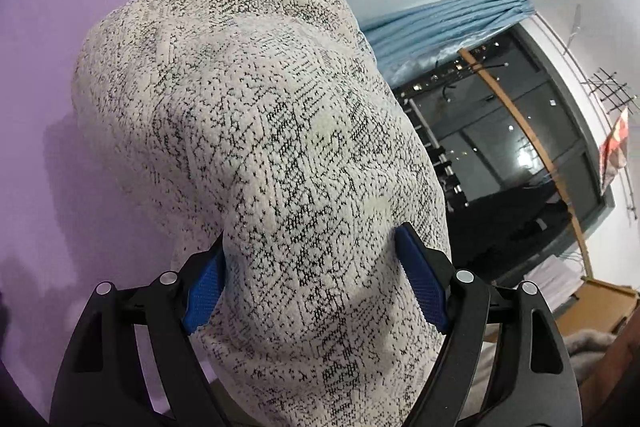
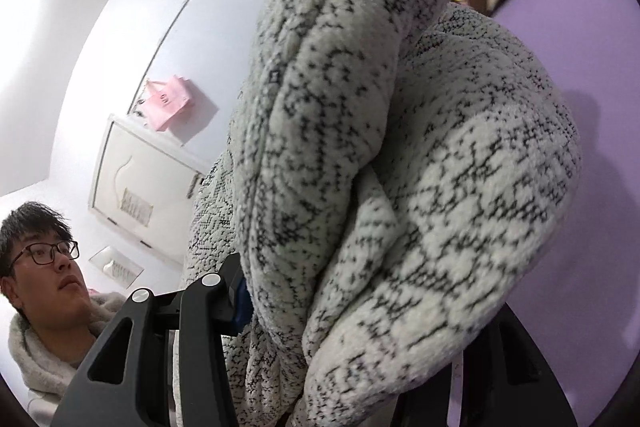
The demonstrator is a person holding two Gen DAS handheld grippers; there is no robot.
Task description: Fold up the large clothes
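The left hand-held gripper (image 1: pixel 312 279) clamps a thick bunch of the sweater (image 1: pixel 256 131) between its ribbed blue pads (image 1: pixel 422 283), jaws spread fairly wide by the bulk. The right hand-held gripper (image 2: pixel 360 311) grips another fold of the same garment (image 2: pixel 400 155), its far finger buried in cloth. The knit is fluffy, cream with black speckled patterning, bulging in rounded humps, held up over the smooth lilac bed (image 1: pixel 36 75). A pink paper bag (image 2: pixel 166 101) hangs on the wall, contents unseen.
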